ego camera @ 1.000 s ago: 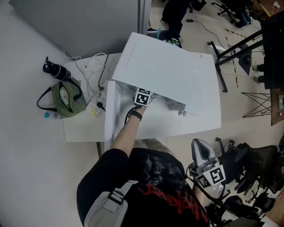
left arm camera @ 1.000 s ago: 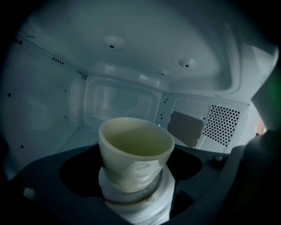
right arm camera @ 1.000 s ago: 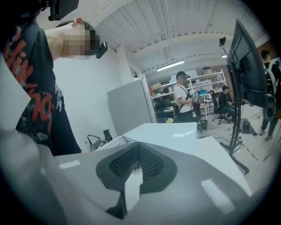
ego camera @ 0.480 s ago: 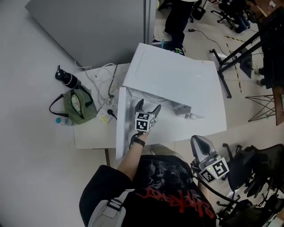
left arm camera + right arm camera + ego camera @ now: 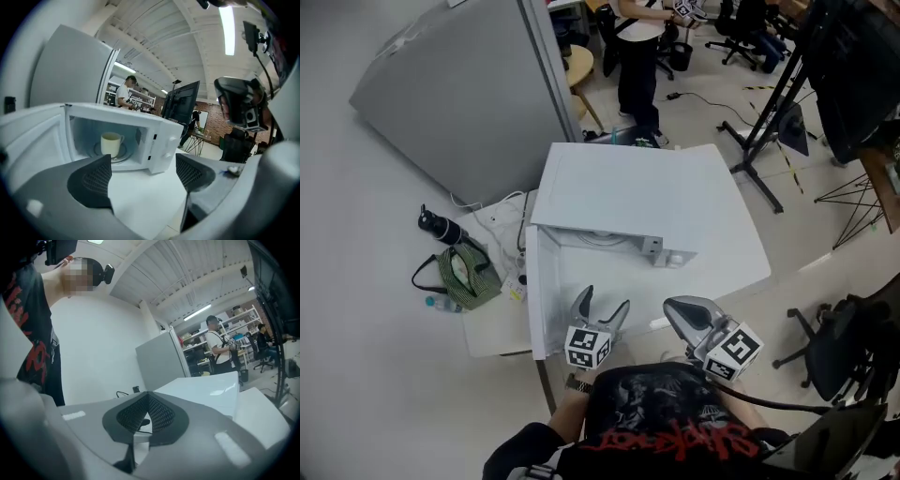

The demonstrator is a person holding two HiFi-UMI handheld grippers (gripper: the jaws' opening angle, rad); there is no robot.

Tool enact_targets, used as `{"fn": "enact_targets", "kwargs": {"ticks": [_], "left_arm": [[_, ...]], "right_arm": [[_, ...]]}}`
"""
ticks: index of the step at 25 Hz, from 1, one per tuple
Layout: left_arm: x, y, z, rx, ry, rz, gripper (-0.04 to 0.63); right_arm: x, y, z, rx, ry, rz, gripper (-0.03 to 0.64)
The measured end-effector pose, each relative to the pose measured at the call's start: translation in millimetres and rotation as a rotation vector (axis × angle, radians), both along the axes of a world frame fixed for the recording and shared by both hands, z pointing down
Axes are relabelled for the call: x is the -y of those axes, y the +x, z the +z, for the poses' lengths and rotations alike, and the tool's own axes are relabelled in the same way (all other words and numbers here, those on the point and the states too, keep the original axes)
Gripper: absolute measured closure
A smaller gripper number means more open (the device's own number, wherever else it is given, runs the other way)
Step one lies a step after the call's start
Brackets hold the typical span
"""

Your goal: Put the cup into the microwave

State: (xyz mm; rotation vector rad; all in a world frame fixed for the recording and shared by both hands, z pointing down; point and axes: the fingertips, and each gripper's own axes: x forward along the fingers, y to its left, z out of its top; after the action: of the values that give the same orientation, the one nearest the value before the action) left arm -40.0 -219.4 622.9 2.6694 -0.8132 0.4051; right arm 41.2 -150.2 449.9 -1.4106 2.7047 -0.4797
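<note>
Gripper, left [image 5: 143,177]: spread wide, pinching nothing, with only bare table [image 5: 150,200] between the two pads. Hovers clear of the table top near its front edge, pointed at the open front of the microwave [image 5: 140,123].

Gripper, right [image 5: 147,414]: pressed together, pads meeting tip to tip, with nothing caught between them. Sits just beside the left gripper, on its right, out past the table's front edge.

Ahead of the left gripper: white table top, bare up to the microwave.

Further ahead, on the left-jaw side: microwave door [image 5: 33,131], swung fully open.

Just past the left jaw's tip: lit cavity, with the cup [image 5: 110,144] inside. Pale, upright, handle turned to the right, standing on the round glass tray [image 5: 124,154], well apart from both grippers.

Between the two jaw tips, further on: control panel [image 5: 164,149] with two knobs [image 5: 171,139], closing the cavity's right side.

Off to the left gripper's left, beside the microwave: white cables [image 5: 499,217], then a green striped bag [image 5: 467,274] and a black bottle [image 5: 439,226] at the table's left edge; resting surface unclear.

Farthest: grey partition [image 5: 459,84] behind the microwave, a person [image 5: 639,42] standing beyond it, and a dark monitor [image 5: 180,104] on a stand to the right.
</note>
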Motion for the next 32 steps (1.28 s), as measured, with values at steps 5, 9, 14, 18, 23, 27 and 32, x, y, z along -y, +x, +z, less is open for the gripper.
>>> {"fn": "enact_targets", "kwargs": {"ticks": [5,9,14,18,23,27,32], "left_arm": [[-59,22,-46,0.086,0.156,-0.050,0.169],[-90,23,-55,0.008,0.154,-0.097,0.173],[-85,-5,-109,-0.361,0.071,-0.050,0.220],[-70,-18,-152,-0.587,0.034,0.071,0.232],[-50,-23,-180,-0.615,0.083,0.098,0.260],[-24,3,-157,-0.499,0.064,0.205,0.285],[8,34,-53,-0.251,-0.068,0.423,0.404]], "right_arm": [[-58,43,-9,0.025,0.068,-0.037,0.617],[-93,71,2,0.056,0.094,-0.080,0.617],[-122,85,-5,0.108,0.103,-0.130,0.617],[-120,84,-18,0.129,0.132,-0.153,0.617],[-122,81,-35,0.120,0.174,-0.148,0.617],[-126,67,-38,0.083,0.168,-0.156,0.617],[-137,37,-36,0.058,0.131,-0.130,0.617]]}}
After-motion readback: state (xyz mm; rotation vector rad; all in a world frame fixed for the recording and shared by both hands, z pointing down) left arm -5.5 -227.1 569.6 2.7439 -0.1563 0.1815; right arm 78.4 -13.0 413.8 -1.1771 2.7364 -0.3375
